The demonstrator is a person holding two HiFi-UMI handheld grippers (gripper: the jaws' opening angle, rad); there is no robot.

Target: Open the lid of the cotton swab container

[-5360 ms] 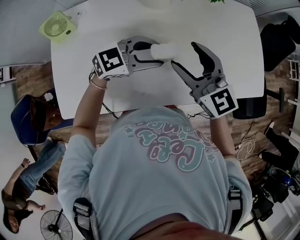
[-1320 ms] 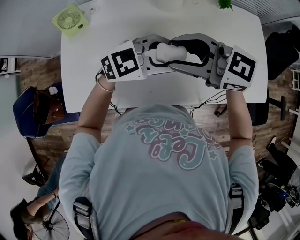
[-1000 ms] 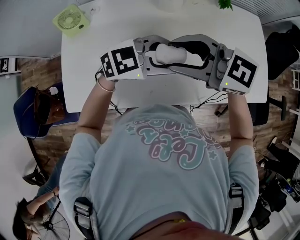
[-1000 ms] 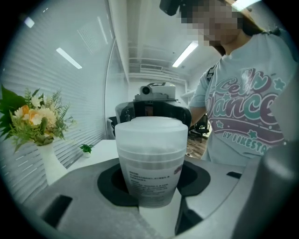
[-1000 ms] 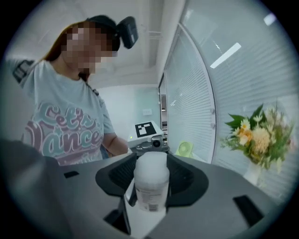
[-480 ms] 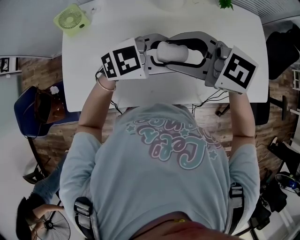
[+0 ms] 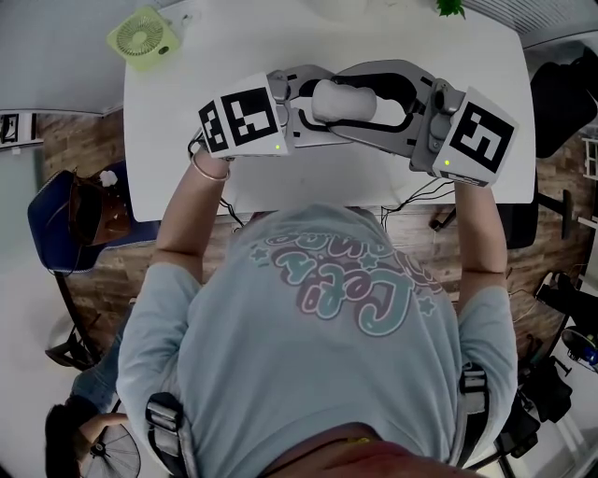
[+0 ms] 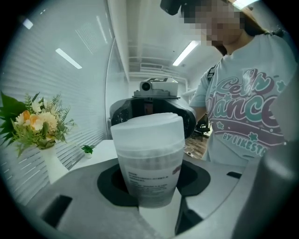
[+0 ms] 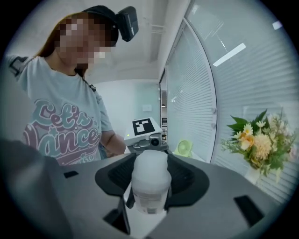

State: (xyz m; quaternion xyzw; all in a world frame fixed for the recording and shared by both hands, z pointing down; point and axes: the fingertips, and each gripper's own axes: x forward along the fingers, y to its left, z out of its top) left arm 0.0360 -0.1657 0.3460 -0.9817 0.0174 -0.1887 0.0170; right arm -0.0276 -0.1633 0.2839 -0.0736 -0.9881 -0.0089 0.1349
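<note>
A frosted white cotton swab container [image 7: 342,101] stands upright between my two grippers above the white table [image 7: 318,177]. Its lid [image 8: 147,127] sits closed on top, and a printed label [image 8: 150,178] shows on the body. My left gripper [image 7: 322,103] comes in from the left and is shut on the lower body [image 8: 148,189]. From the opposite side, my right gripper [image 7: 363,101] has its dark pads [image 9: 174,179] pressed against the container's sides [image 9: 149,186]. Each gripper view shows the other gripper just behind the container.
A small green fan [image 7: 142,37] stands at the table's far left corner and a little green plant [image 7: 448,7] at the far edge. A vase of flowers [image 8: 35,123] stands on the table. Chairs flank the table [image 7: 70,219].
Several seconds ago the right gripper stood wide open beside the container; now it is closed around it. Over the last second both grippers and the container barely moved.
</note>
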